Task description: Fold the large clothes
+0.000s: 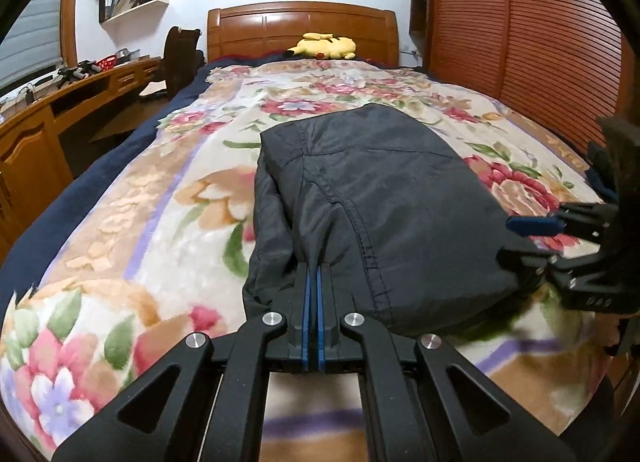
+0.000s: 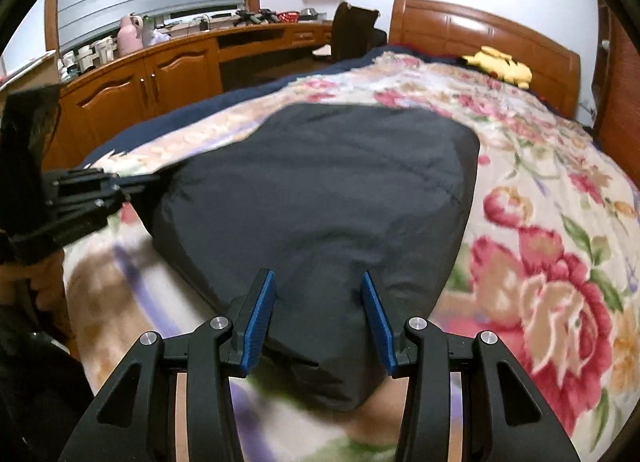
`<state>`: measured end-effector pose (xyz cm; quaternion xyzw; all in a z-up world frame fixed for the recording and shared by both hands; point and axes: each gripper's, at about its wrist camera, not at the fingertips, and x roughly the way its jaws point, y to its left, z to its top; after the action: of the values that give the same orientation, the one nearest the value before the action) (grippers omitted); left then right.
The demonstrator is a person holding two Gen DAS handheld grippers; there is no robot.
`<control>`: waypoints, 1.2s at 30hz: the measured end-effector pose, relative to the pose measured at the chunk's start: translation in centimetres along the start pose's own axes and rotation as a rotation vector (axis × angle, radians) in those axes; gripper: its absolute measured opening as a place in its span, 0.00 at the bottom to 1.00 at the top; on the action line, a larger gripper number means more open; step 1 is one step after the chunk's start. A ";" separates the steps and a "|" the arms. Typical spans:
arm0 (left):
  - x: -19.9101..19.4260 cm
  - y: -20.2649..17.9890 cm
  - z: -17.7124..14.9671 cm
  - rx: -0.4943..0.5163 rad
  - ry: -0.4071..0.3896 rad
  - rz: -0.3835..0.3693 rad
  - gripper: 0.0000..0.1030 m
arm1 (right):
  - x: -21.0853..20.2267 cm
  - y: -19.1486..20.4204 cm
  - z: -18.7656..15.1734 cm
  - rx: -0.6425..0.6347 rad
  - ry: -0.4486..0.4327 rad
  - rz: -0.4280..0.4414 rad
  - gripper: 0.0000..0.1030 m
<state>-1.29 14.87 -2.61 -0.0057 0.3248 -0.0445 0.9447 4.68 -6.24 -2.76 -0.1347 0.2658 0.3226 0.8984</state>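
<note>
While your left gripper (image 1: pixel 313 268) sits clamped on the near edge of the black garment (image 1: pixel 368 190), blue pads pressed together w/ a fold of fabric pinched between them, your right gripper (image 2: pixel 318 318) has its jaws apart, not pressing on anything. The garment's near corner lies between the right pads (image 2: pixel 260 322), but they don't touch it on either side in the right wrist view. Motion blur there, so fine contact is hard to tell.

The garment is folded into a thick, roughly rectangular bundle on the floral blanket (image 1: pixel 152 190), approx. mid-bed across its width & toward the foot edge, closer to you than to the headboard (image 1: pixel 302 28). A stitched seam runs along its top toward the left gripper.

From the left wrist view the right gripper comes in at the bundle's right side, one blue pad showing just above the fabric edge. From the right wrist view the left gripper meets the bundle's left corner.

A yellow plush toy (image 1: pixel 324 47) lies at the head end, by the headboard. Wooden desk (image 2: pixel 168 62) runs along the bed's left side.
</note>
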 end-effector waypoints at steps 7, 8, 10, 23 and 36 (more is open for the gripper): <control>-0.4 -0.5 0.0 0.015 -0.011 0.026 0.03 | 0.9 0.4 -0.6 -0.002 -0.020 -0.036 0.45; -0.4 -0.5 0.0 0.008 -0.014 0.028 0.03 | 0.9 0.4 -0.6 -0.002 -0.022 -0.035 0.45; -0.6 -0.3 0.0 -0.004 -0.015 0.029 0.03 | 0.4 1.3 -1.1 0.000 -0.025 -0.031 0.45; -2.0 1.2 -0.4 -0.030 -0.049 0.041 0.84 | -0.6 1.1 -1.3 -0.005 -0.048 -0.025 0.45; -4.8 1.8 -2.5 -0.085 -0.064 0.037 0.84 | -2.3 -1.6 -0.5 0.022 -0.103 -0.064 0.55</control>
<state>-6.47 17.08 -1.72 -0.0411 0.2961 -0.0131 0.9542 4.01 -8.84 -1.79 -0.1163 0.2186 0.2971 0.9222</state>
